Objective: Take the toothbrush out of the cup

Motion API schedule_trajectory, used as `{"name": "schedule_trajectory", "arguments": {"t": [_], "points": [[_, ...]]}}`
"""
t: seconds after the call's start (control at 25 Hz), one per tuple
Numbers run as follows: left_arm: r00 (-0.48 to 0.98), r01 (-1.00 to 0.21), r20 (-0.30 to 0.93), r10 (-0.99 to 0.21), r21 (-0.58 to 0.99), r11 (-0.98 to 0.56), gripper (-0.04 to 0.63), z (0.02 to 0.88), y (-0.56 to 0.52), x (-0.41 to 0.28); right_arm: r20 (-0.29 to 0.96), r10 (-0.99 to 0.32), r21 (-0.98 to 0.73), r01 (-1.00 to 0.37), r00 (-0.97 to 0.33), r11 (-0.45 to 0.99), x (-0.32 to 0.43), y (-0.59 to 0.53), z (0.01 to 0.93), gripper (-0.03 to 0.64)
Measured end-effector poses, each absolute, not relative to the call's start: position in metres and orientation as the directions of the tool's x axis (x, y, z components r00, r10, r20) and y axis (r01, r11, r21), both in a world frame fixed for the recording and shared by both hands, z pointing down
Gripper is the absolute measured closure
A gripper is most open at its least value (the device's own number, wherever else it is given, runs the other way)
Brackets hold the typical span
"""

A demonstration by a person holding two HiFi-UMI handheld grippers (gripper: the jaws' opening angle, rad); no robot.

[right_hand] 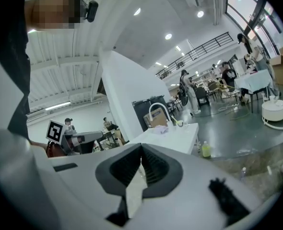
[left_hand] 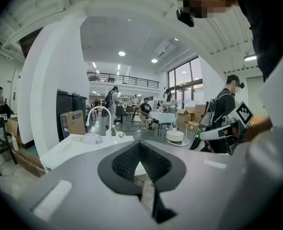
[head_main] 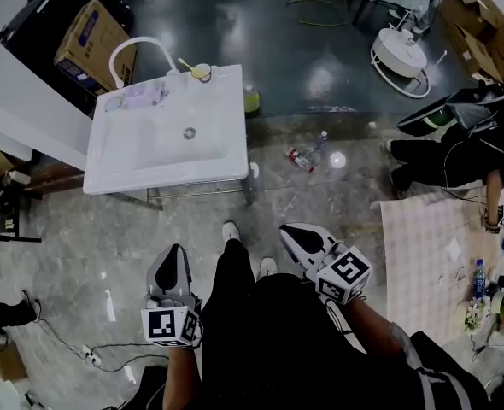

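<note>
A small cup (head_main: 202, 73) stands on the back right corner of the white sink (head_main: 149, 148), beside the arched faucet (head_main: 137, 46). A yellow toothbrush (head_main: 188, 64) leans out of the cup to the left. Both grippers are held low at the person's waist, well short of the sink. My left gripper (head_main: 173, 250) is shut and holds nothing. My right gripper (head_main: 289, 230) is likewise shut and holds nothing. In the left gripper view the cup (left_hand: 120, 134) shows far off above the closed left gripper (left_hand: 139, 143). The right gripper view has the cup (right_hand: 180, 123) beyond the right gripper (right_hand: 141, 148).
A cardboard box (head_main: 94, 37) stands behind the sink. A green bottle (head_main: 251, 101) and small bottles (head_main: 303, 158) lie on the floor to its right. A round white appliance (head_main: 401, 56), a seated person (head_main: 457, 148) and a checkered mat (head_main: 431, 254) are on the right.
</note>
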State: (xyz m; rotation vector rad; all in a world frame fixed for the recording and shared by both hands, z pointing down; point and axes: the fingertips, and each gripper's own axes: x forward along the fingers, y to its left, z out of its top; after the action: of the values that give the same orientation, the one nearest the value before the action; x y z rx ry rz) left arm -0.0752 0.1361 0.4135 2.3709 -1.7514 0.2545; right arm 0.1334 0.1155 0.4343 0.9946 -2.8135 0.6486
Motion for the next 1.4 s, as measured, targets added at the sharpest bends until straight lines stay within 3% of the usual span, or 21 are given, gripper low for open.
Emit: {"name": "schedule_trajectory", "arguments": {"t": [0.64, 1.4], "points": [[0.322, -0.947, 0.215, -0.922, 0.073, -0.314, 0.589, 0.419, 0.046, -0.089, 0.233, -0.578, -0.324, -0.623, -0.782, 0.712, 0.103, 0.035, 0.439, 0.604], [0.372, -0.928, 0.225, -0.901, 0.108, -0.356, 0.589, 0.432, -0.109, -0.161, 0.251, -0.555, -0.343, -0.609, -0.793, 0.716, 0.017, -0.111, 0.432, 0.604]]}}
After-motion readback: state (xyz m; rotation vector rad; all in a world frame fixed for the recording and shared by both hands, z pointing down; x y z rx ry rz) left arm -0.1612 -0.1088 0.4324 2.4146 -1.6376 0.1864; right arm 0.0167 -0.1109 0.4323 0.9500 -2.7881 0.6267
